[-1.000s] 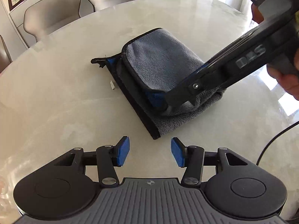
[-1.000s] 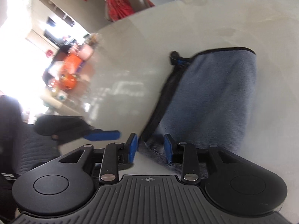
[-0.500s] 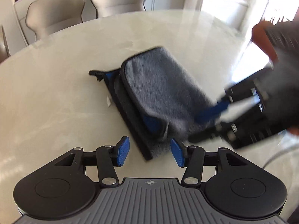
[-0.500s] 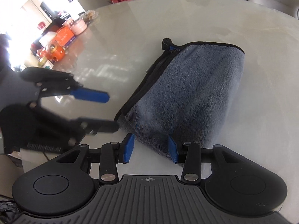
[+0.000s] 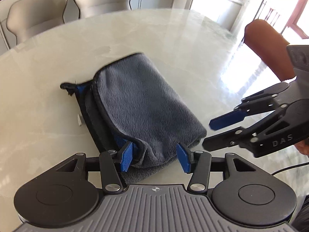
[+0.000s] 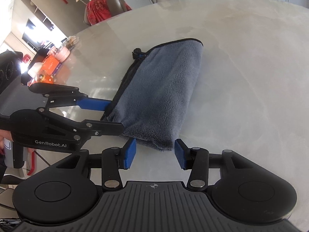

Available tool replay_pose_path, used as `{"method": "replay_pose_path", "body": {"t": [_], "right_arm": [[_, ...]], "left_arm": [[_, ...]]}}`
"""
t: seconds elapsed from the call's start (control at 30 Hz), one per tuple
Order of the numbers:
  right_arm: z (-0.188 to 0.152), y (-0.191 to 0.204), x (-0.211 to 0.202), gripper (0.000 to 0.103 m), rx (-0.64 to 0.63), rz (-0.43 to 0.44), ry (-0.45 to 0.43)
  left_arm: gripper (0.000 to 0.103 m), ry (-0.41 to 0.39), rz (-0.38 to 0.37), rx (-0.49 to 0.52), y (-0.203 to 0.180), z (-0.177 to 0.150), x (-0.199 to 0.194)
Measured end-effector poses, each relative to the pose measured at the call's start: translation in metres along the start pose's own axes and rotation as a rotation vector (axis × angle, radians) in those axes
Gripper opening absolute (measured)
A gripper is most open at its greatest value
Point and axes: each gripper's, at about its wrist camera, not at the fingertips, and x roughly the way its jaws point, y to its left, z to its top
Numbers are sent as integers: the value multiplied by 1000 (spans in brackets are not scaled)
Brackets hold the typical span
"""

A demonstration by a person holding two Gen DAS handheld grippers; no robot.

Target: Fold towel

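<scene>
Lying folded on table (image 5: pixel 193 44): grey towel (image 5: pixel 146 104) (black-edged); left tool (image 5: pixel 154 157) closing, astride near end; right tool (image 6: pixel 155 152) opening, empty.

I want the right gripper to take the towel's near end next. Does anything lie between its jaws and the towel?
Nothing visible does. The right gripper hangs open just short of the grey towel; only bare table lies between. The left gripper meets the towel's left side.

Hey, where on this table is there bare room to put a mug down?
Bare table right of the towel, and beyond it toward the chairs. Crowded at the towel's near end, where both grippers sit: left, right.
</scene>
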Motion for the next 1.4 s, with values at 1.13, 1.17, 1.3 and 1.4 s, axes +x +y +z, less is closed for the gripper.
{"method": "replay_pose_path", "body": {"t": [1.13, 1.17, 1.3, 1.4], "right_arm": [[90, 6, 23, 58, -210, -33, -88], [96, 2, 27, 58, -213, -43, -91], [119, -13, 43, 58, -243, -20, -106], [128, -16, 58, 58, -271, -9, -80]], "left_arm": [[37, -16, 134, -34, 25, -30, -32], [37, -22, 145, -15, 23, -27, -34], [44, -1, 176, 67, 15, -17, -37], [44, 44, 190, 129, 9, -12, -33]]}}
